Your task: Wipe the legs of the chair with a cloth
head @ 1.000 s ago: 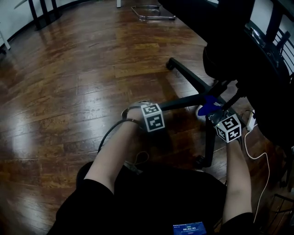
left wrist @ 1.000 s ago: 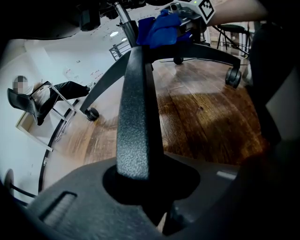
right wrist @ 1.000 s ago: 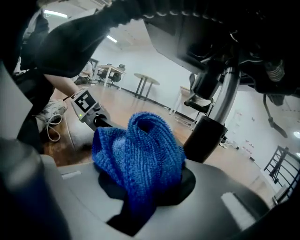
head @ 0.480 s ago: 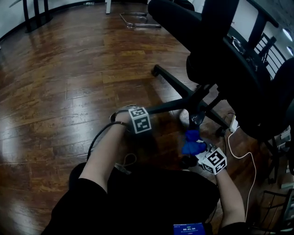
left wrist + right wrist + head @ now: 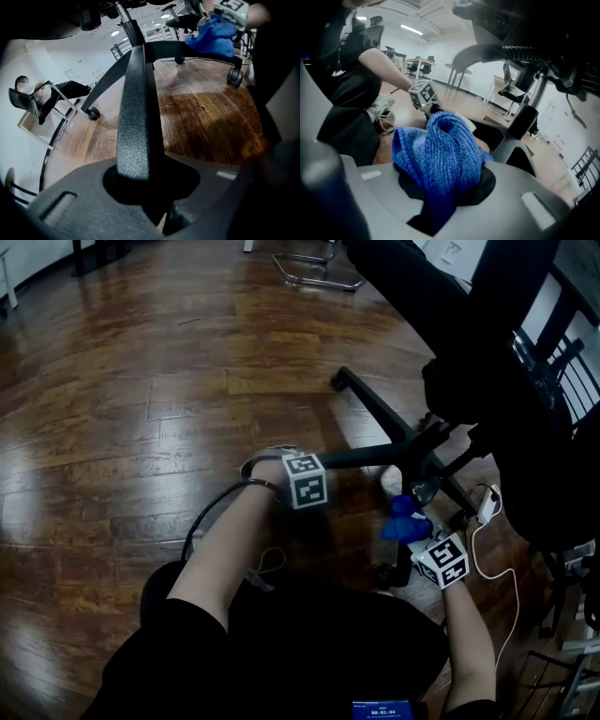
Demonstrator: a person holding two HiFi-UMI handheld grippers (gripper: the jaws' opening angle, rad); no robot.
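A black office chair (image 5: 487, 362) stands at the right on a star base. My left gripper (image 5: 312, 468) is shut on one chair leg (image 5: 366, 456), the textured black bar (image 5: 136, 117) running up between its jaws in the left gripper view. My right gripper (image 5: 419, 540) is shut on a bunched blue cloth (image 5: 403, 519), which rests against the near leg, above its caster (image 5: 384, 573). The cloth (image 5: 440, 150) fills the right gripper view, with the left gripper's marker cube (image 5: 423, 93) behind it. The left gripper view shows the cloth (image 5: 213, 40) at top right.
A white cable (image 5: 511, 568) and its plug block (image 5: 487, 507) lie on the wooden floor right of the chair base. Another leg ends in a caster (image 5: 343, 379) farther off. A metal chair frame (image 5: 314, 268) stands at the far top. A seated person (image 5: 42, 96) is in the background.
My right gripper has slid with the cloth from beside the chair's hub down along the near leg, toward me and the caster. The left gripper has kept its hold in place.
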